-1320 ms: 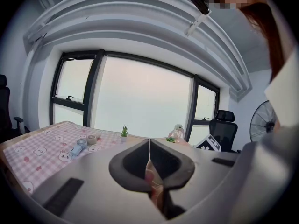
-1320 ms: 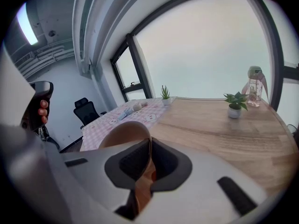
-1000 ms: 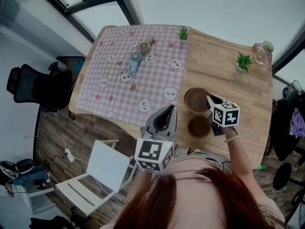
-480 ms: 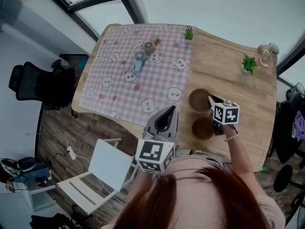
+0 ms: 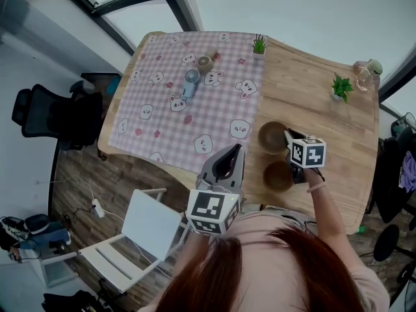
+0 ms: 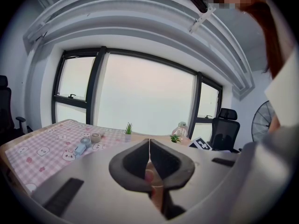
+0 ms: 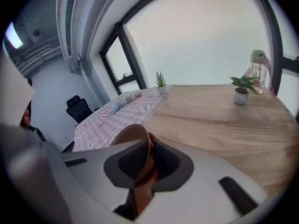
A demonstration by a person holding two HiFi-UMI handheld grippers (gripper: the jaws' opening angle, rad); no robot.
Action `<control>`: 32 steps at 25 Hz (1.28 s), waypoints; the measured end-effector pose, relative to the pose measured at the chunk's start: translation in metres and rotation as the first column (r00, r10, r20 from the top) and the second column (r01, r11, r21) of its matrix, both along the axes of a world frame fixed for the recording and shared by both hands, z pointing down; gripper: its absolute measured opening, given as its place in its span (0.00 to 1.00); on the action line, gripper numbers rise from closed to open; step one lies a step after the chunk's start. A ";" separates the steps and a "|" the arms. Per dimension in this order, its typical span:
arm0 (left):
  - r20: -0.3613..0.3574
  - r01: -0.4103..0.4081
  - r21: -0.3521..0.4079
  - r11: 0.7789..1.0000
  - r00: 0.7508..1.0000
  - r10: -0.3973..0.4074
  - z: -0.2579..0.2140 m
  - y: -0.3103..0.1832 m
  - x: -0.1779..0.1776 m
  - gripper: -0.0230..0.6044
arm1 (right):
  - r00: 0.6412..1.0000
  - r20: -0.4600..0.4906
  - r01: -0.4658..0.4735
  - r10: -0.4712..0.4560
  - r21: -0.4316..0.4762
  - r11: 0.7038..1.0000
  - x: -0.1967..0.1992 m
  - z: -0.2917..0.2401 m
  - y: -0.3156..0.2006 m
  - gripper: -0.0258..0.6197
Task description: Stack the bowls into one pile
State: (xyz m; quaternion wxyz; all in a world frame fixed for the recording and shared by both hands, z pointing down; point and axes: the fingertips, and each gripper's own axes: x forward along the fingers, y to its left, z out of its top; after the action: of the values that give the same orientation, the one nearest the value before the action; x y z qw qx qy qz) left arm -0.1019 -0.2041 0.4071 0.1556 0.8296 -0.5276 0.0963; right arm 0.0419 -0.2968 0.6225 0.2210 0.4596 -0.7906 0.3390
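The right gripper (image 7: 148, 143) is clamped on the right-hand rim of a brown bowl (image 5: 268, 137). This bowl sits on the bare wood of the surface (image 5: 312, 99), toward its near edge and just beside the right edge of the checked cloth (image 5: 175, 116). A second brown bowl (image 5: 276, 175) lies just nearer the near edge, close beside the first and under the gripper's marker cube. The left gripper (image 6: 149, 148) has its jaws pressed together on nothing, at the near edge by the cloth's near right corner.
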 end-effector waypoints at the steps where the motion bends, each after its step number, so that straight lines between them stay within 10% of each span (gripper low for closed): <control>1: -0.001 0.000 -0.001 1.000 1.000 0.000 0.001 0.000 0.000 0.05 | 1.000 -0.003 -0.002 0.002 -0.001 1.000 0.000 0.001 0.000 0.09; 32: -0.023 -0.002 0.006 1.000 1.000 0.002 -0.002 0.005 -0.004 0.06 | 0.995 -0.098 0.018 -0.009 0.086 0.996 0.002 -0.012 -0.002 0.14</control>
State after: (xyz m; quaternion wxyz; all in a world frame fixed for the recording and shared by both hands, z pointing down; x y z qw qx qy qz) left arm -0.1058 -0.1987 0.4050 0.1591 0.8317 -0.5251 0.0856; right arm 0.0434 -0.2989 0.6101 0.2417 0.4795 -0.7958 0.2801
